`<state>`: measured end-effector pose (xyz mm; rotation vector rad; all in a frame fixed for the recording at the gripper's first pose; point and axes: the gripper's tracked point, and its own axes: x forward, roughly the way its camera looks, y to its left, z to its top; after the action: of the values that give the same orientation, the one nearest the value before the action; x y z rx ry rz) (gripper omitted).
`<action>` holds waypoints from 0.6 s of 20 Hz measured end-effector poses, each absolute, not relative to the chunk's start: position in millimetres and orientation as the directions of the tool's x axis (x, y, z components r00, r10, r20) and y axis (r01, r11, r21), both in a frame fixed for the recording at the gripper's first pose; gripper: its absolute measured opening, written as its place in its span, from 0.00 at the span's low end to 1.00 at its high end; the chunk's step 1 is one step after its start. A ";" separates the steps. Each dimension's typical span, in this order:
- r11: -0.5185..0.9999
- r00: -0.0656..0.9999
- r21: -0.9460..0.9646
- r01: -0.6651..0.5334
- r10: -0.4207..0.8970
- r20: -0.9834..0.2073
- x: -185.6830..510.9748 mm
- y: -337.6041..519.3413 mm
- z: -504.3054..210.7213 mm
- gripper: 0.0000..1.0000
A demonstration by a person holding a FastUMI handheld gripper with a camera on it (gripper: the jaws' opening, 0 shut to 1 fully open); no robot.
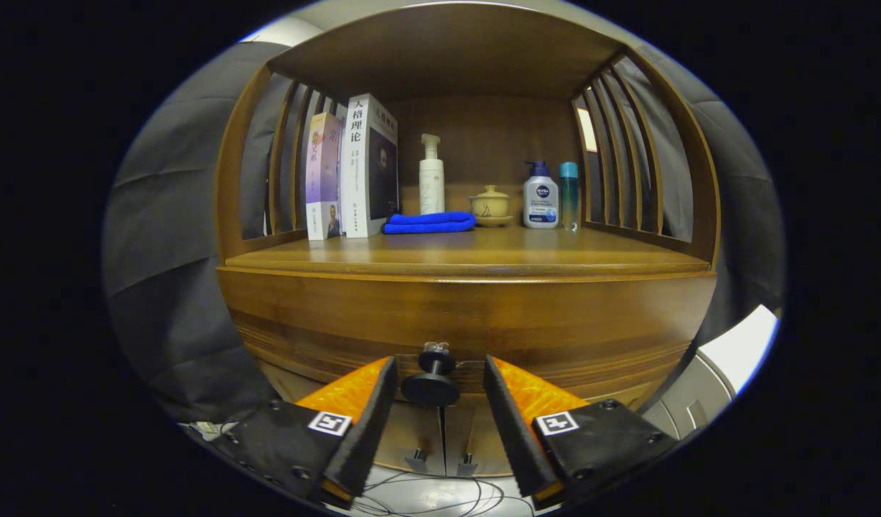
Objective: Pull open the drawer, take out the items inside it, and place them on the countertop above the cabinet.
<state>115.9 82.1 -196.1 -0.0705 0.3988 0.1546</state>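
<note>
A wooden cabinet fills the view. Its drawer front point(469, 323) is closed, with a round black knob point(431, 384) at its lower middle. My gripper point(440, 373) is open, one finger on each side of the knob, with a gap on both sides. The left fingertip point(386, 377) and the right fingertip point(494, 373) are level with the knob and do not touch it. Above the drawer lies the wooden countertop point(469, 251). The drawer's inside is hidden.
On the countertop at the back stand two books point(350, 169), a white pump bottle point(431, 176), a folded blue cloth point(429, 222), a small lidded cup point(490, 205), a lotion bottle point(541, 195) and a slim teal bottle point(569, 194). Slatted side rails and a shelf top enclose it. Small door handles point(440, 459) sit below.
</note>
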 end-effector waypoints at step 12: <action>0.982 0.904 -0.056 -0.178 0.140 -0.405 114.8 85.2 -203.4 0.25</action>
<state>114.8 85.2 -203.4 -0.0929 0.4111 0.1647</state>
